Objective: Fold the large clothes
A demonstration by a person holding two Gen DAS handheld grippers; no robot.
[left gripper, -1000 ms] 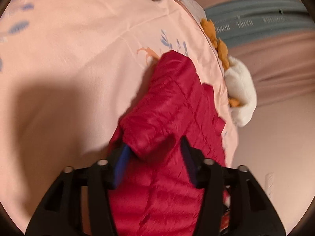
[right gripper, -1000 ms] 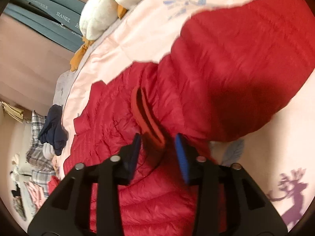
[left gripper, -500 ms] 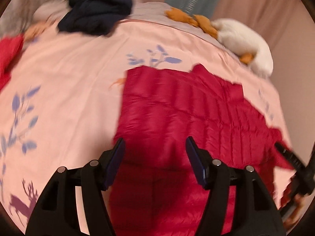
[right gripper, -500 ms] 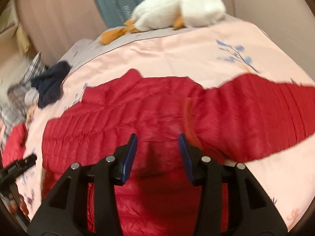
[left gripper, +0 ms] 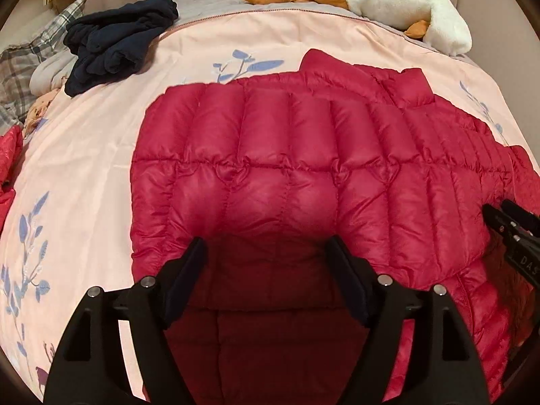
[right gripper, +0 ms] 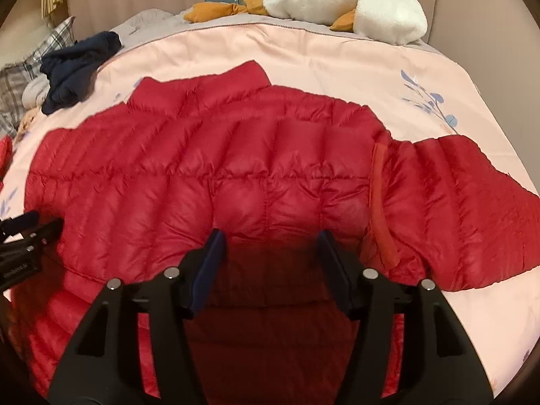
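Left wrist view: red puffer jacket [left gripper: 276, 168] spread crosswise beneath left gripper [left gripper: 266, 263] and right gripper [right gripper: 270, 253]; both jaws opening, nothing gripped.

A red quilted puffer jacket [left gripper: 303, 168] is being displayed spread flat across the pink bedspread [left gripper: 101, 135], collar toward the far edge. One sleeve is being seen folded over the body, the other stretched sideways.
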